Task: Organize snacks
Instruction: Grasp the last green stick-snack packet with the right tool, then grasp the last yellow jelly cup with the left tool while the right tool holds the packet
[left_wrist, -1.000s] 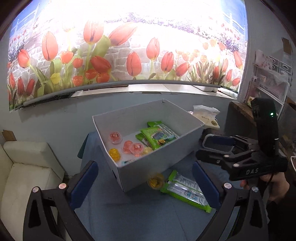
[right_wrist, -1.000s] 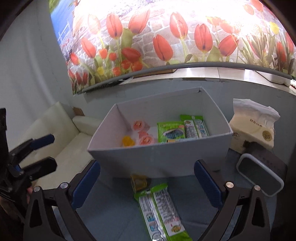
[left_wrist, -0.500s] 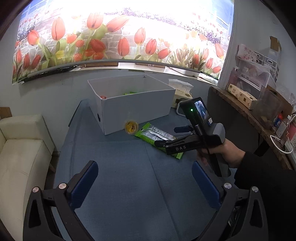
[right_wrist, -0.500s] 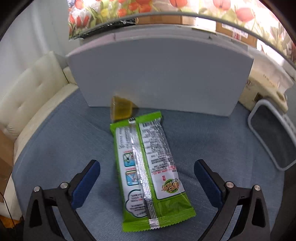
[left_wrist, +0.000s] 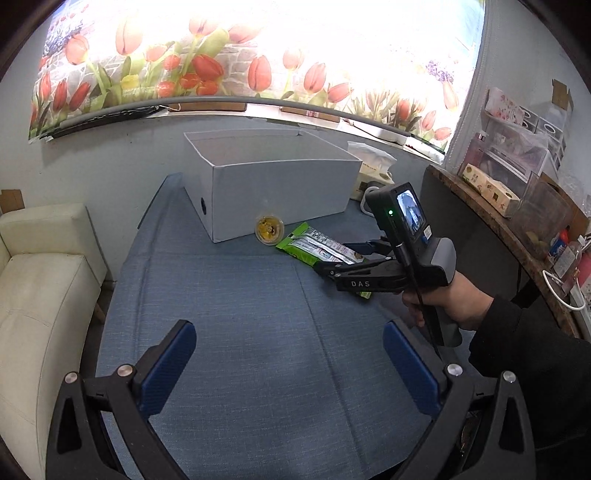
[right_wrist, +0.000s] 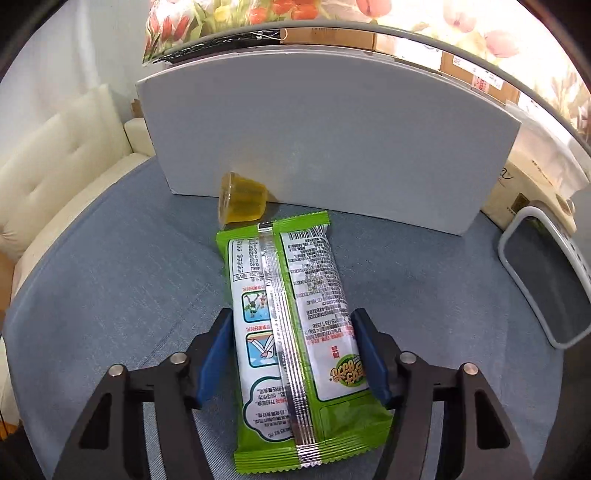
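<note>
A green snack packet (right_wrist: 295, 325) lies back side up on the blue tablecloth in front of the white box (right_wrist: 332, 140). My right gripper (right_wrist: 291, 354) has closed in on the packet's near half, its blue pads touching both long edges. A yellow jelly cup (right_wrist: 242, 203) lies on its side against the box front, just beyond the packet. In the left wrist view the right gripper (left_wrist: 332, 258) sits over the packet (left_wrist: 317, 247), with the jelly cup (left_wrist: 269, 230) and box (left_wrist: 273, 184) behind. My left gripper (left_wrist: 288, 365) is open and empty above bare cloth.
A tissue pack (left_wrist: 371, 166) and a white-rimmed grey basket (right_wrist: 550, 277) stand right of the box. A cream sofa (left_wrist: 40, 280) lies left of the table. A wooden shelf (left_wrist: 517, 206) with boxes stands at the right. A tulip mural covers the wall behind.
Both grippers dropped and pulled back from above the box. My right gripper came down over the green packet and its jaws narrowed onto it. My left gripper stayed open.
</note>
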